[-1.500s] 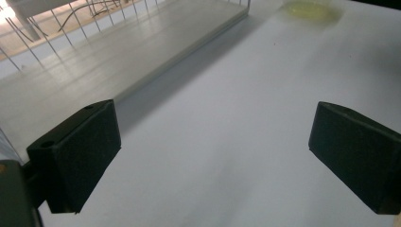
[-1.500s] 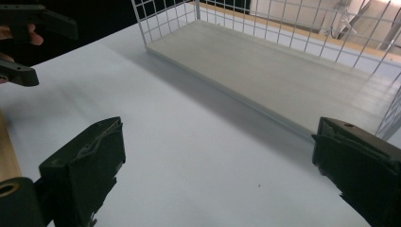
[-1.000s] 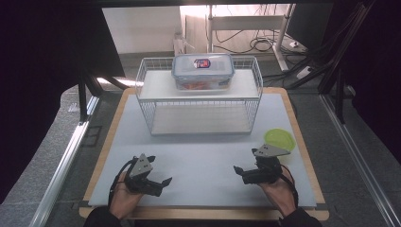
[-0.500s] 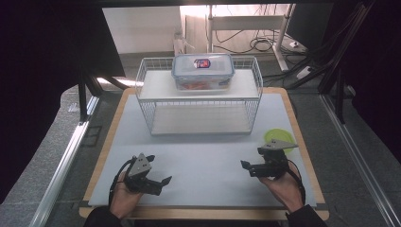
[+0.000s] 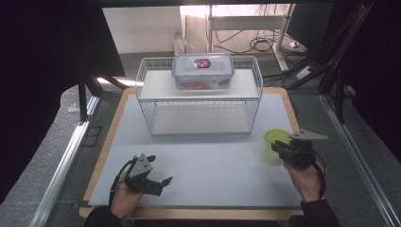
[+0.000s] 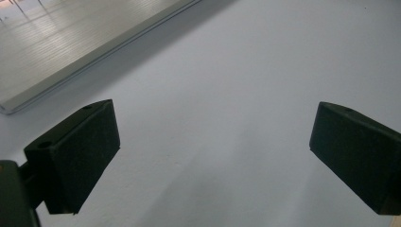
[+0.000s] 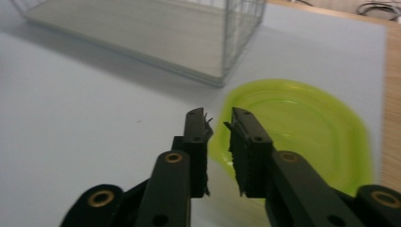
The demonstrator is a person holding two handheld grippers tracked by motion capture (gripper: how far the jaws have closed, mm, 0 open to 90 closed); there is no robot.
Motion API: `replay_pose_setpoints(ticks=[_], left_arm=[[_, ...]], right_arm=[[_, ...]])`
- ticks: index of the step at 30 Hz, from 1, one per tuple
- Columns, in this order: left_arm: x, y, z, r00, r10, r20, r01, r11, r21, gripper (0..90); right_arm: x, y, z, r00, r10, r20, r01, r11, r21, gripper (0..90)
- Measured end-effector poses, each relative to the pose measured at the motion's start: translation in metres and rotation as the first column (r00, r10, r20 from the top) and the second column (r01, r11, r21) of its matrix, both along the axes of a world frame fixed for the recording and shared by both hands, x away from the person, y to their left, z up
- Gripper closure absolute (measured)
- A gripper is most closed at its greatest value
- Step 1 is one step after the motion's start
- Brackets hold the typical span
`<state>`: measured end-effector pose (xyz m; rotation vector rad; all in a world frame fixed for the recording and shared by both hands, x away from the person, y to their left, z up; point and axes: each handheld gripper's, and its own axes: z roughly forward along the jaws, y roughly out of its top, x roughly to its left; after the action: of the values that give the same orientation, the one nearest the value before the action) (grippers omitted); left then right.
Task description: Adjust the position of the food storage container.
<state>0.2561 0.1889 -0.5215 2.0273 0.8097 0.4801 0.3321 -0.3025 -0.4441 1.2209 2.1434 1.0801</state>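
Two grippers on the worktop right now, and the right one is doing the work. Right gripper has just been closing its jaws on the near rim of the green bowl. In the right gripper view the rim runs up into the narrow gap between them, and the pads look pinched onto it, though the picture is a bit blurry, so I'd call that probable rather than certain.

How I'd handle this step: the bowl looks like thin plastic, and a one-sided rim pinch will let it swing or slip. So I'd make sure the rim sits deep between the pads, not just at the tips, lift slowly, and keep the wrist level so the bowl doesn't tip. If it sags, set it down and regrab.

Where things are: in the high view the green bowl sits near the right edge of the worktop, just in front of the right corner of the wire rack, and the right gripper comes at it from the near side.

Left gripper is parked at the near left, well apart from the bowl, jaws spread wide with nothing between them. A lidded food container sits on top of the rack.
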Motion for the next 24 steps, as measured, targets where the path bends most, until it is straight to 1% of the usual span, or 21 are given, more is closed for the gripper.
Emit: replay_pose_setpoints(ticks=[2,3,5,8,9,12,14,21,22,24], left_arm=[[0.0,0.0,0.0,1.0,0.0,0.001,0.0,1.0,0.003,2.2],[0.0,0.0,0.0,1.0,0.0,0.001,0.0,1.0,0.003,2.2],[0.0,0.0,0.0,1.0,0.0,0.003,0.0,1.0,0.003,2.2],[0.0,-0.001,-0.001,1.0,0.001,0.002,-0.001,1.0,0.006,2.3],[0.0,-0.001,-0.001,1.0,0.001,0.002,-0.001,1.0,0.007,2.3],[0.0,-0.001,-0.001,1.0,0.002,0.001,-0.002,1.0,0.007,2.3],[0.0,-0.001,-0.001,1.0,0.003,0.0,-0.003,1.0,0.006,2.3],[0.001,-0.001,-0.002,1.0,0.002,-0.002,-0.002,1.0,0.006,2.4],[0.001,-0.001,-0.002,1.0,0.003,-0.002,-0.002,1.0,0.007,2.4],[0.001,-0.001,-0.002,1.0,0.003,-0.006,-0.003,1.0,0.008,2.3]], right_arm=[[0.004,-0.01,0.0,0.9993,-0.037,-0.008,0.037,0.9993,0.009,88.7],[0.005,-0.014,0.0,0.9987,-0.051,-0.008,0.051,0.9986,0.011,90.0],[0.008,-0.023,-0.001,0.9956,-0.093,-0.01,0.093,0.9953,0.024,90.0],[0.013,-0.033,0.0,0.9904,-0.138,-0.005,0.138,0.9895,0.041,90.0],[0.017,-0.036,0.0,0.9878,-0.156,-0.001,0.156,0.9872,0.035,90.0],[0.026,-0.043,-0.005,0.9829,-0.184,-0.005,0.184,0.9825,0.03,90.0],[0.033,-0.047,-0.009,0.9797,-0.2,-0.014,0.2,0.9796,0.014,90.0],[0.055,-0.061,-0.018,0.962,-0.271,-0.029,0.271,0.9625,-0.005,90.0],[0.057,-0.061,-0.02,0.9608,-0.275,-0.035,0.275,0.9615,-0.007,90.0],[0.063,-0.061,-0.024,0.9614,-0.272,-0.044,0.271,0.9624,-0.019,90.0]])
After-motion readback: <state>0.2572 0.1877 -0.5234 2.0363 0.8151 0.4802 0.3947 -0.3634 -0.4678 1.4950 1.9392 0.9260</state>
